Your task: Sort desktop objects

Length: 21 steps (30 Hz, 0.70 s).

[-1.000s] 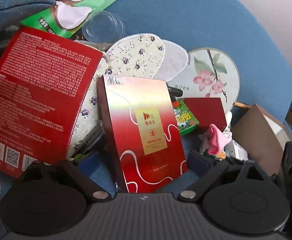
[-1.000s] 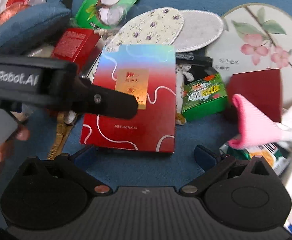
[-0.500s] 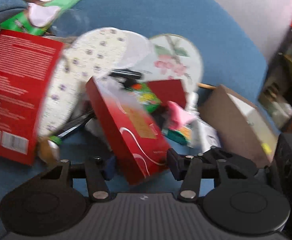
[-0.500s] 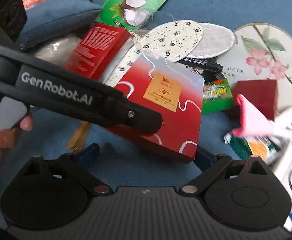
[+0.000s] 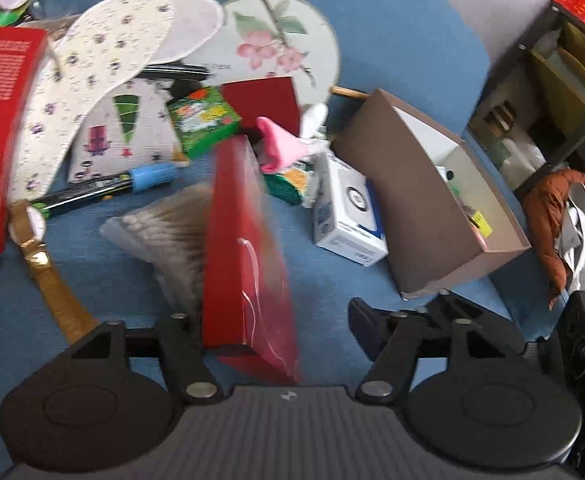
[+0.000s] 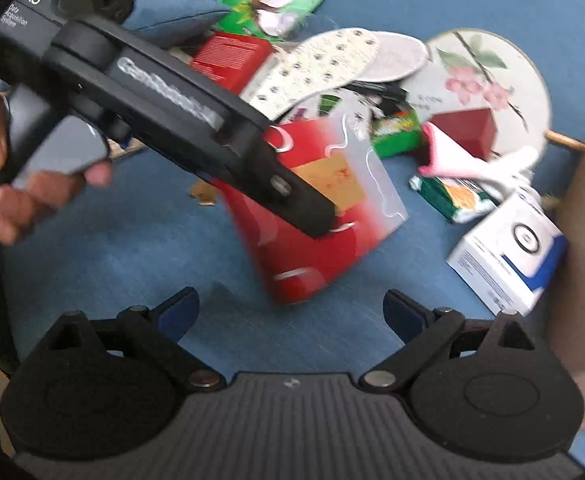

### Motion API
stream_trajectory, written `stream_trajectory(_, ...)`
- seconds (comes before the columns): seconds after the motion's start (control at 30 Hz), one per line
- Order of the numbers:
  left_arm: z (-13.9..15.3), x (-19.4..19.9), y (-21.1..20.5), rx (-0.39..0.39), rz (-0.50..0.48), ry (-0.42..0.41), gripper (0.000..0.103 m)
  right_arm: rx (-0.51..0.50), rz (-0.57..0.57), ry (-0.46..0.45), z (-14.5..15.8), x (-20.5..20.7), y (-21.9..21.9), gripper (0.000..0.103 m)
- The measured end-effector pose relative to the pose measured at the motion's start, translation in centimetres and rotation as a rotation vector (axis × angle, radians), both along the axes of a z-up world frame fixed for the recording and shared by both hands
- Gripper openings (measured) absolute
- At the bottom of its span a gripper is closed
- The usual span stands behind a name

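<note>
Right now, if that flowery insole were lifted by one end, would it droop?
Probably: the floral insole looks thin and sheet-like, so it should bend. It likely weighs little for its area. It overlaps the patterned pouch, which might shift with it.

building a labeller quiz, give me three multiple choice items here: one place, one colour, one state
1. The white-and-blue box lies: A far from the brown box; B beside the brown box; C inside the brown box.
2. The fan has flowers that are: A yellow; B blue; C pink.
3. The right gripper is: A open, empty; B shut, empty; C shut on the white-and-blue box.
Answers: B, its side sits next to the brown wall; C, pink blossoms on the pale face; A, jaws wide apart, gripping nothing.
</note>
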<state>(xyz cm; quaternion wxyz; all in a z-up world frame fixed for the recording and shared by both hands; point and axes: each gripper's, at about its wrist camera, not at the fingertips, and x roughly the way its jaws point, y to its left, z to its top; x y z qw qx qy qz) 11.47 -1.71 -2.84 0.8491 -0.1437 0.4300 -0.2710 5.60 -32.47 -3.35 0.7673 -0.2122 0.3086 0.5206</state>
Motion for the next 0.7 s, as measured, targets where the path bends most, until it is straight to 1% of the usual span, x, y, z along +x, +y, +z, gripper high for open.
stream_trajectory(0.03, -0.1, 0.2, 0.2, 0.014, 0.01, 0.004, 0.076, 0.0, -0.012, 0.008, 0.0, 0.3, -0.2, 0.096)
stream_trajectory(0.1, -0.3, 0.6, 0.7, 0.044, 0.031, 0.023, 0.076, 0.0, -0.042, 0.028, -0.2, 1.1, -0.1, 0.096)
stream_trajectory(0.17, -0.3, 1.0, 1.4, 0.046, 0.055, 0.036, 0.076, 0.002, -0.061, 0.045, -0.5, 1.7, 0.2, 0.096)
stream_trajectory(0.23, 0.0, 1.1, 2.2, 0.018, 0.094, 0.008, 0.076, 0.002, -0.07, 0.061, -0.8, 1.9, 0.5, 0.097)
stream_trajectory(0.33, 0.2, 0.8, 2.4, -0.008, 0.136, -0.077, 0.076, -0.005, -0.067, 0.06, -1.5, 1.8, 1.2, 0.097)
stream_trajectory(0.37, -0.1, 0.8, 2.1, -0.01, 0.135, -0.094, 0.076, -0.01, -0.069, 0.057, -1.7, 1.8, 1.4, 0.097)
stream_trajectory(0.43, -0.6, 1.0, 1.4, -0.002, 0.114, -0.098, 0.075, -0.018, -0.077, 0.063, -2.2, 2.1, 2.0, 0.097)
stream_trajectory(0.5, -1.1, 1.2, 0.5, 0.016, 0.086, -0.106, 0.075, 0.001, -0.089, 0.071, -2.4, 2.3, 2.2, 0.097)
stream_trajectory(0.57, -1.3, 1.2, 0.1, 0.026, 0.073, -0.139, 0.075, 0.007, -0.099, 0.063, -2.5, 2.6, 2.5, 0.097)
stream_trajectory(0.63, -1.6, 1.7, -0.2, 0.026, 0.068, -0.159, 0.076, 0.016, -0.112, 0.058, -2.6, 2.9, 2.7, 0.097)
stream_trajectory(0.7, -2.2, 2.2, -0.2, 0.015, 0.081, -0.153, 0.076, 0.027, -0.139, 0.075, -2.8, 3.4, 2.9, 0.098)
